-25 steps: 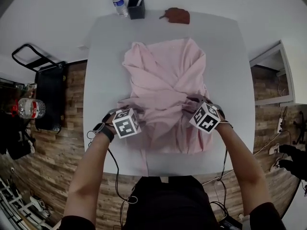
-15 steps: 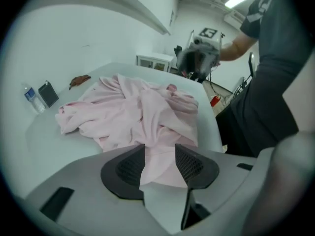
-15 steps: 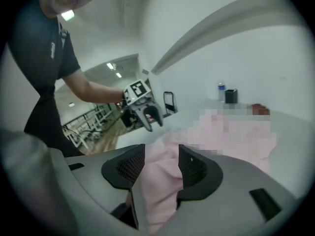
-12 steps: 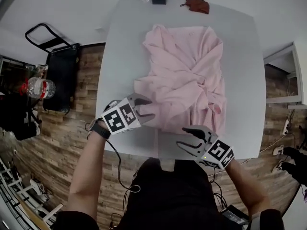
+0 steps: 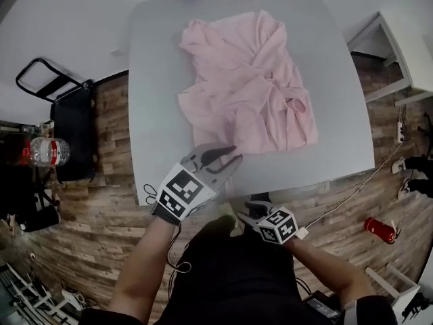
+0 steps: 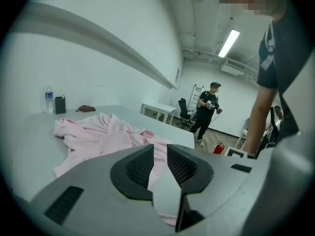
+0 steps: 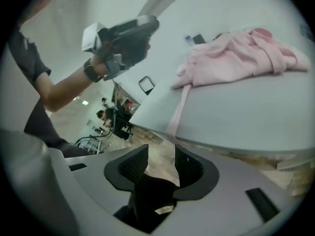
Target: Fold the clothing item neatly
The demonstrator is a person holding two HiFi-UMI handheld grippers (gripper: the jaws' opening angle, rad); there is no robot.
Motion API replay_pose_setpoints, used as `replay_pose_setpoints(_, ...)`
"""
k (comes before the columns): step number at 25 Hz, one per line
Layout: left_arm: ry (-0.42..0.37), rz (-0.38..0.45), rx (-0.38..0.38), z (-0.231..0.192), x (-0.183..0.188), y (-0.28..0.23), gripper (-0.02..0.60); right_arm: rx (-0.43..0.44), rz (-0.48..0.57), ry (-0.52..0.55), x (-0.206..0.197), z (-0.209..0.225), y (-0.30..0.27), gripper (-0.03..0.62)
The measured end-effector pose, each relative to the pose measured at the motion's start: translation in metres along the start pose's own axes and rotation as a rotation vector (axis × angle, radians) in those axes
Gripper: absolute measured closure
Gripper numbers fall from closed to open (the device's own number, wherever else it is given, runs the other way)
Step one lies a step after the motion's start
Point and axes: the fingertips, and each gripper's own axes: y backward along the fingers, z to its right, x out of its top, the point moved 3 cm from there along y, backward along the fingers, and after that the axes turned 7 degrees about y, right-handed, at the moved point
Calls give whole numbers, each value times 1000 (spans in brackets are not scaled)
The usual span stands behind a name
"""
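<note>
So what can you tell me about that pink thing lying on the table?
It's a pale pink garment of soft, thin-looking cloth, lying rumpled on the grey table, loosely gathered rather than neatly folded. Creases cross at its middle, and what looks like a cuff shows near its right side. A narrow pink strip runs from it to the table's near edge and hangs over. Only the table touches it.
</note>
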Motion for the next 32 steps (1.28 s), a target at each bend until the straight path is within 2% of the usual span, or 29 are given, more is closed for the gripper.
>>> replay_pose_setpoints(1, -7, 10, -7, 6, -1, 1, 499, -18, 4, -41, -6, 6, -7, 422)
replay_pose_setpoints(3, -29, 8, -20, 17, -5, 0, 499, -50, -7, -34, -16, 15, -20, 422)
replay_pose_setpoints(6, -58, -8, -25, 27, -14, 1, 499, -122, -18, 89, -31, 24, -41, 421)
replay_pose_setpoints(10, -81, -36, -19, 32, -27, 3, 499, -230, 16, 269, -33, 38, -78, 410)
replay_pose_setpoints(13, -95, -50, -3, 31, -33, 6, 499, -274, 13, 354, -33, 47, -104, 411)
replay_pose_setpoints(15, -98, -47, 17, 27, -34, 10, 499, -258, -7, 363, -33, 43, -105, 562)
replay_pose_setpoints(18, -92, -30, 35, 22, -32, 19, 499, -147, -36, 376, -27, 10, -80, 569)
replay_pose_setpoints(21, -77, -1, 51, 16, -25, 29, 499, -103, -42, 419, -1, -23, -37, 569)
replay_pose_setpoints(25, -58, 58, 74, 11, -8, 33, 499, -161, -67, 532, 55, -28, 13, 569)
replay_pose_setpoints(28, -36, 95, 101, 5, 5, 35, 499, -213, -82, 655, 105, -19, 36, 569)
replay_pose_setpoints(32, -5, 156, 143, -12, 28, 37, 500, -295, -137, 842, 173, 22, 49, 568)
